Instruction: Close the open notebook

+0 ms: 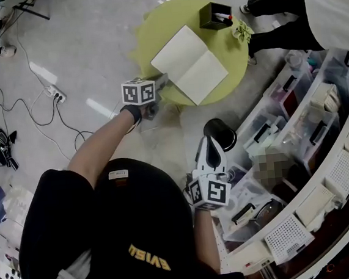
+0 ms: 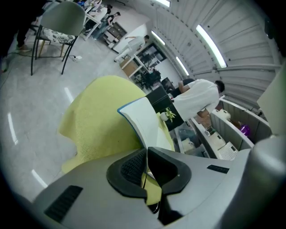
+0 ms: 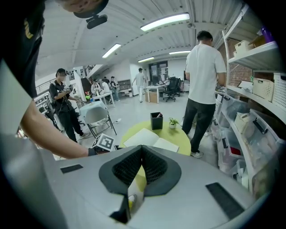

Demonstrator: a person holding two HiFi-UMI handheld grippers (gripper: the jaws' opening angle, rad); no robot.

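The notebook (image 1: 189, 64) lies open, white pages up, on a round yellow-green table (image 1: 157, 27) at the wearer's 12 o'clock. The left gripper (image 1: 160, 83) is at the table's 7 o'clock edge, right at the notebook's near corner. In the left gripper view its jaws are all but together, with a thin edge of the notebook pinched between the pads — the blue-edged sheet curves up and away from them.

The right gripper (image 3: 142, 150) is held close to the body, at about 5 o'clock from the left one and well apart from the table. Its pads meet at the tips with nothing between them — closed and empty.

A black holder (image 1: 213, 17) stands at the table's 1 o'clock, with a small plant (image 1: 242, 31) near it at 2 o'clock. A person in a white top (image 1: 334, 10) stands past the table at 2 o'clock, beside curved shelves (image 1: 323, 152) of bins. Cables (image 1: 43, 118) trail over the floor at 9 o'clock.
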